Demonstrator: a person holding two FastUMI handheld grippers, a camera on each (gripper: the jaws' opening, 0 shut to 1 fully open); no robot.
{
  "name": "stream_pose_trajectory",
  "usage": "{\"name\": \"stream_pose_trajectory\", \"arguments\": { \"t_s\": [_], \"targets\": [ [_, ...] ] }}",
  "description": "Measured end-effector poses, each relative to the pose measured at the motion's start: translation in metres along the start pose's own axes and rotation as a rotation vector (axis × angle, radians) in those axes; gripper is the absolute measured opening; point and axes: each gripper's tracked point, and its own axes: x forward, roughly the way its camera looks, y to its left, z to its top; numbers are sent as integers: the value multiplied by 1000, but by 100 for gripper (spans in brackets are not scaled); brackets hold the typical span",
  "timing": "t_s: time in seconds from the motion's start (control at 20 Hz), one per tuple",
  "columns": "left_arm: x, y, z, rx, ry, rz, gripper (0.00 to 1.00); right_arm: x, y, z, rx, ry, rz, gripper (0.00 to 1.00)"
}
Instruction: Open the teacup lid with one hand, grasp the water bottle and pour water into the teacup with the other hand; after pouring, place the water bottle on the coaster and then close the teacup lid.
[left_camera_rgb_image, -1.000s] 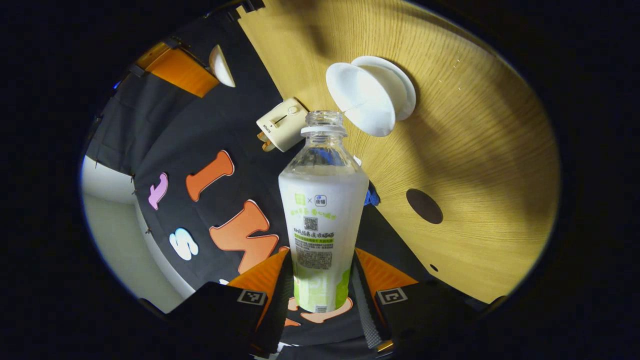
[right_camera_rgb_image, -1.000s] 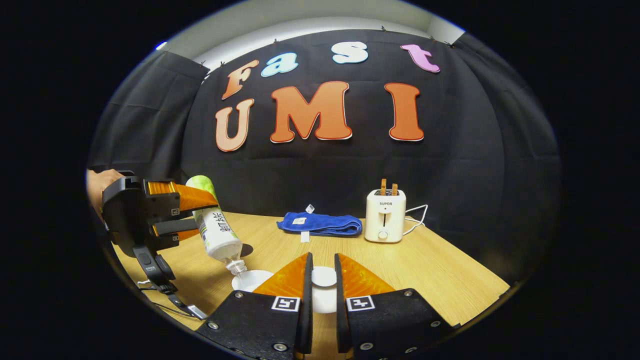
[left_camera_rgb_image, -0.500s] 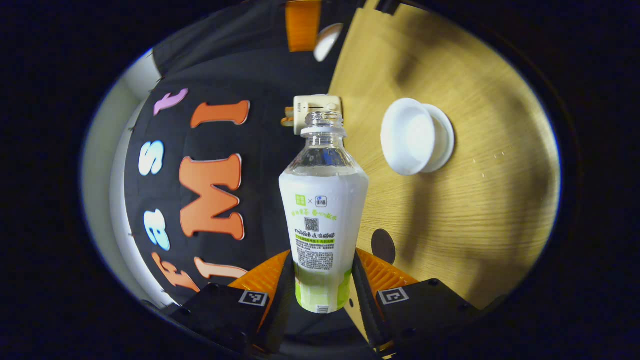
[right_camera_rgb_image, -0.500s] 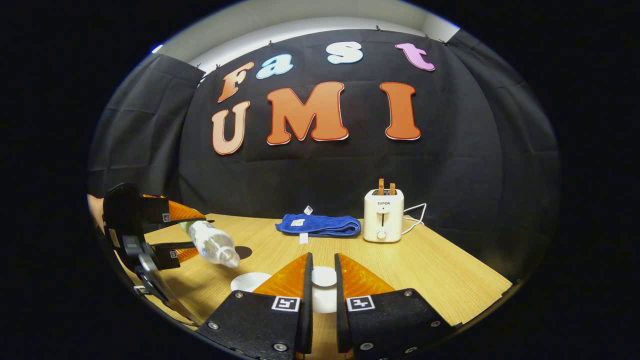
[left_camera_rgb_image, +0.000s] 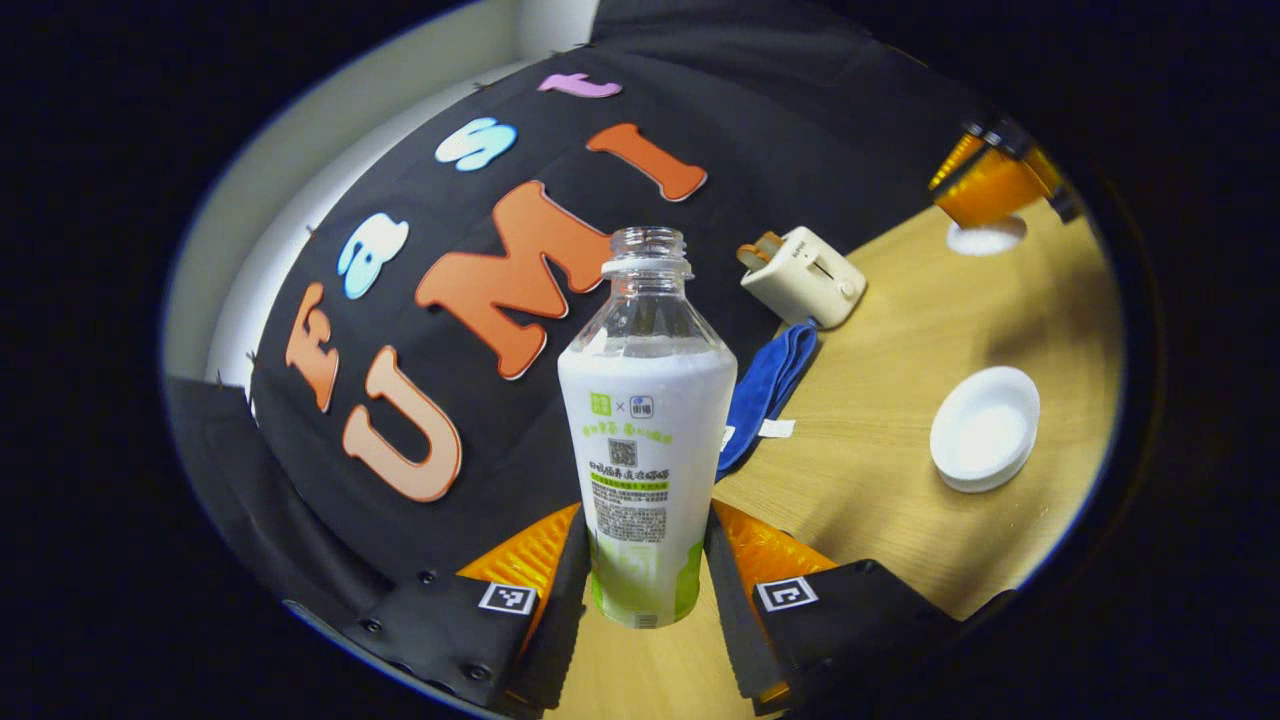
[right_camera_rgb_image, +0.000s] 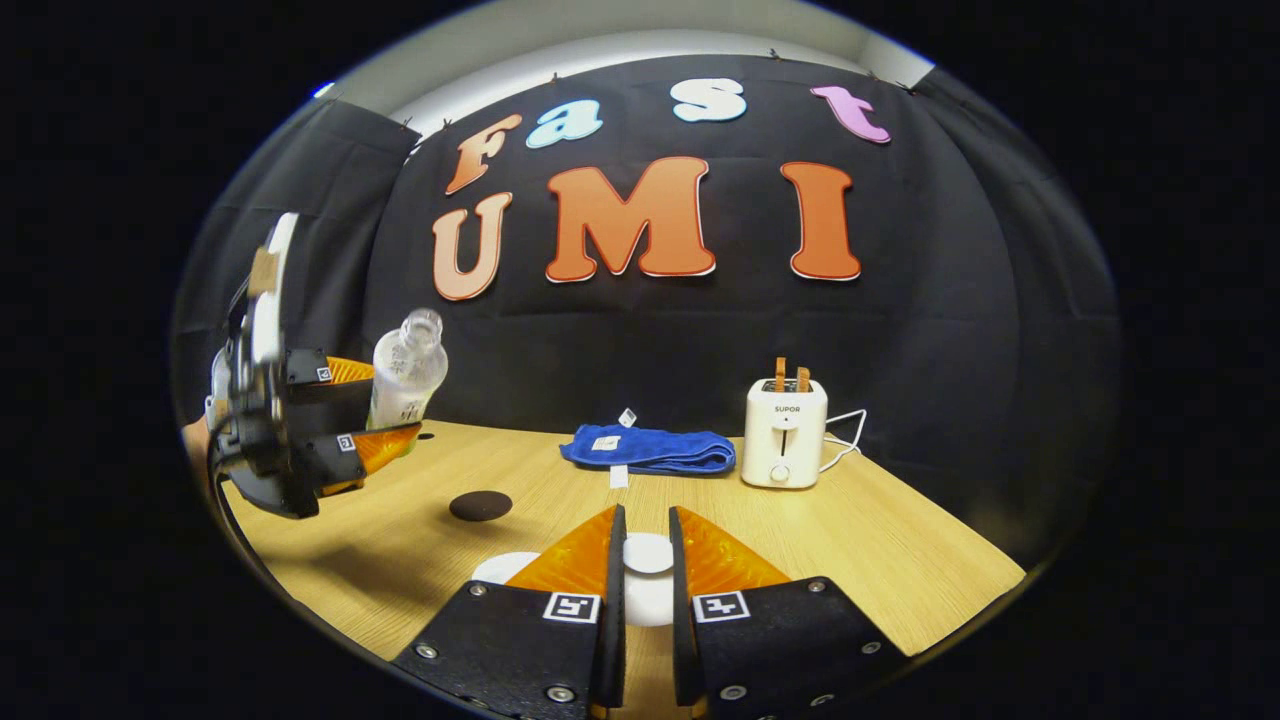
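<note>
Left gripper pinches the uncapped water bottle, held near upright above the table. Right gripper grips the lid between its fingers. Open teacup on table; coaster bare.

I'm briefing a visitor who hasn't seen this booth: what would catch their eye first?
The uncapped water bottle, held nearly upright between the left tool's fingers, above the wooden table. Then the right tool holding the white lid, beside the open teacup, with a dark coaster lying bare nearby.

Uncapped water bottle held nearly upright above the table; teacup open; dark coaster bare.
</note>
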Motion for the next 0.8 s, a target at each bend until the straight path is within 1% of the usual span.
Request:
{"name": "stream_pose_trajectory", "arguments": {
  "t_s": [0.05, 0.1, 0.35, 0.5, 0.6, 0.65, 0.7, 0.8],
  "targets": [
    [7, 7, 0, -61, -4, 9, 61, 1, 5, 0, -5, 1, 8, 19],
    [9, 9, -1, -119, -12, 10, 65, 3, 10, -1, -8, 2, 18, 19],
    [10, 18, 5, -372, -70, 42, 65, 14, 35, -4, -24, 1, 70, 19],
    [18, 24, 2, -506, -82, 57, 65, 20, 45, -8, -35, 7, 90, 19],
    [22, 24, 0, -588, -85, 55, 65, 23, 53, -9, -36, 8, 109, 19],
    [26, 22, -4, -642, -89, 45, 63, 26, 56, -13, -41, 14, 116, 19],
    [31, 19, -9, -685, -88, 35, 65, 27, 58, -14, -50, 18, 119, 19],
    [40, 11, -18, -752, -67, 3, 65, 29, 60, -17, -61, 20, 126, 20]
  ]
}}
